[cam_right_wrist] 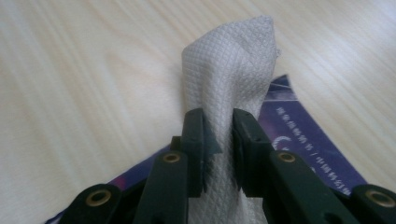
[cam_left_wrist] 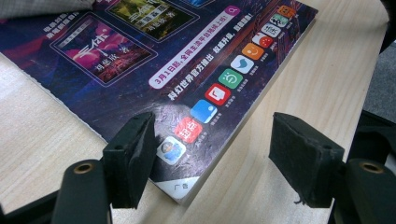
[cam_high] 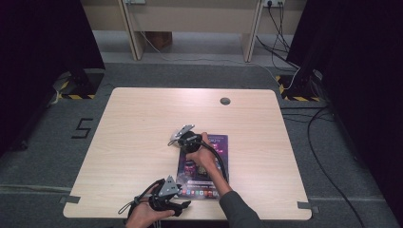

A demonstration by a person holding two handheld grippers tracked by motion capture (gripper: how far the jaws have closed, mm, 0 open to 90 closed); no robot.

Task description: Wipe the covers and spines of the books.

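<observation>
A dark purple magazine [cam_high: 215,142] lies flat on the wooden table [cam_high: 142,118], near the front edge. My right gripper [cam_high: 175,140] is at the magazine's far left corner, shut on a white textured cloth [cam_right_wrist: 229,74] that stands up between its pads [cam_right_wrist: 194,149]; the magazine's corner [cam_right_wrist: 303,135] lies under it. My left gripper [cam_high: 184,208] sits at the front edge by the magazine's near left corner. Its jaws stand open [cam_left_wrist: 215,154], one pad over the glossy cover [cam_left_wrist: 140,60], the other over bare wood.
A round cable hole [cam_high: 225,100] sits in the table's far side. Black stands [cam_high: 76,80] and cables [cam_high: 328,142] lie on the grey floor to both sides, with a taped "5" [cam_high: 83,127] at the left. Bare wood stretches left of and beyond the magazine.
</observation>
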